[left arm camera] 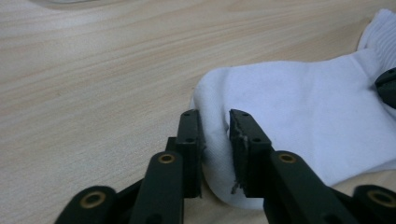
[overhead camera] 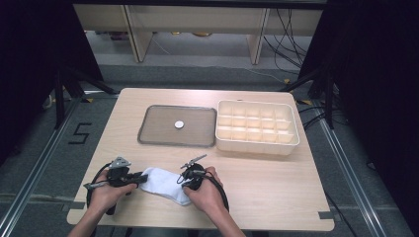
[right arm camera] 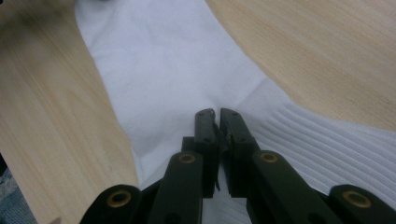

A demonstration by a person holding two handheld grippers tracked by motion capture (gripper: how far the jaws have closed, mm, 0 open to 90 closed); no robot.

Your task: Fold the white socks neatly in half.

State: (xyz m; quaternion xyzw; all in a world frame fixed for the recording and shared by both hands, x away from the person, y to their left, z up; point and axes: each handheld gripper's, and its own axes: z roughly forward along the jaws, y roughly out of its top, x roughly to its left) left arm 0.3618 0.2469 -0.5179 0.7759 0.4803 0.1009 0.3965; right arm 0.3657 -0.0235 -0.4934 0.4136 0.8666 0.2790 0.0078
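The wooden table [overhead camera: 276, 182] takes up most of what I can see, and at its far side sit a cream divided box [overhead camera: 257, 127] of many small compartments and, touching its left wall, a flat grey tray [overhead camera: 158, 129] with a small white disc [overhead camera: 179, 125] lying near its middle. Well apart from those, at the near edge between the person's two hands, lies the white sock [overhead camera: 163, 181], flat on the wood with its length running left to right. It looks as light and limp as any sock: it should sag and fold wherever it is not held, and the knit should give the pads plenty of friction, so I doubt slipping is a worry. The rounded end and the ribbed cuff look to me like the sensible places to take hold, one at each end, to keep it stretched. The left gripper [left arm camera: 215, 122] has that rounded end between its jaws, which stand a little apart with the cloth bulging up in the gap, so it seems to nip the fabric. The right gripper [right arm camera: 216, 114] rests on the sock just by the ribbed cuff, its jaws pressed nearly together, seemingly pinching a thin fold of cloth.
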